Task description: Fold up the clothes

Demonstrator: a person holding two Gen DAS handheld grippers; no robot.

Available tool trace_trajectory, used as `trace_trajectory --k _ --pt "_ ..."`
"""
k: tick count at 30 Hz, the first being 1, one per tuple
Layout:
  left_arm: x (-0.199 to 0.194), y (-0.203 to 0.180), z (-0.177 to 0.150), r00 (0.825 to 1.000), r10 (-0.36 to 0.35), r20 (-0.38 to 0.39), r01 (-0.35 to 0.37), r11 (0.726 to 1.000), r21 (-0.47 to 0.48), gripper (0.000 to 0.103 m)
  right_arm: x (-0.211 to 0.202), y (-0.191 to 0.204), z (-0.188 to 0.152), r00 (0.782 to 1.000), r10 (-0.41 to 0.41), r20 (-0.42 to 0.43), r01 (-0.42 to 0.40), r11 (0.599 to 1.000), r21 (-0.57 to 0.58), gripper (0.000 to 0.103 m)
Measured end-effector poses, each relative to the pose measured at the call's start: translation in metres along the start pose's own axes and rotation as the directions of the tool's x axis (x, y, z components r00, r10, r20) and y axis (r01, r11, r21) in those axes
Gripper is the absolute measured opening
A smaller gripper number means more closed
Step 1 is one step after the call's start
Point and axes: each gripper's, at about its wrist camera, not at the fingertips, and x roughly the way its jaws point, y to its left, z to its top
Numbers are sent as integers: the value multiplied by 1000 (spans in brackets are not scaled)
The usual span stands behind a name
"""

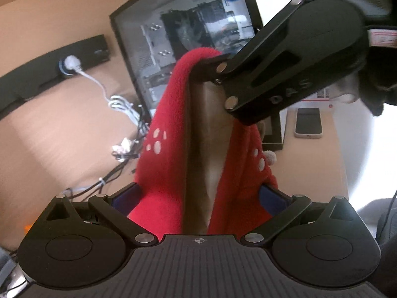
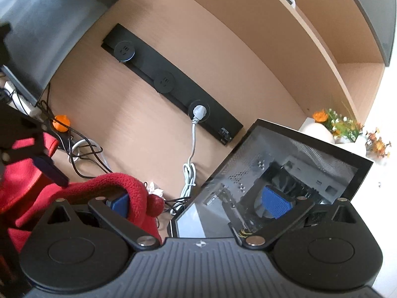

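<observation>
A red fleece garment point(image 1: 168, 124) with white dots hangs in two strands over the desk. In the left wrist view both strands run down between the wide-apart fingers of my left gripper point(image 1: 199, 198), which is open. My right gripper point(image 1: 228, 24) comes in from the upper right, one finger tucked under the top fold of the red fleece. In the right wrist view the red garment point(image 2: 106, 183) drapes over the left blue pad point(image 2: 121, 204) of my right gripper point(image 2: 198, 202), which is open; its right pad point(image 2: 275, 201) is bare.
A glass-sided computer case point(image 2: 273, 173) stands on the tan desk point(image 2: 136, 129). Along the back wall runs a black socket strip point(image 2: 173, 84) with a white plug and tangled cables point(image 1: 124, 114). A phone point(image 1: 308, 123) lies at the right, flowers point(image 2: 342, 124) beyond.
</observation>
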Motion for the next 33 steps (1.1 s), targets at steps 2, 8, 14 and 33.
trace_trajectory --k 2,8,14,33 --pt "3 -3 -1 1000 -26 0 26 1000 0 103 -2 -1 -2 1000 -4 -9 4 1000 2 103" --pt "11 -26 -3 997 -53 -50 58 993 107 44 1 -6 -15 997 37 -74 -34 998 51 103" --pt "18 -21 -3 995 46 -91 -39 996 76 24 10 -28 -41 925 336 -178 -277 915 292 103" --pt "-42 37 24 991 60 -116 -91 954 -286 16 142 9 -110 797 586 -148 -250 543 801 103"
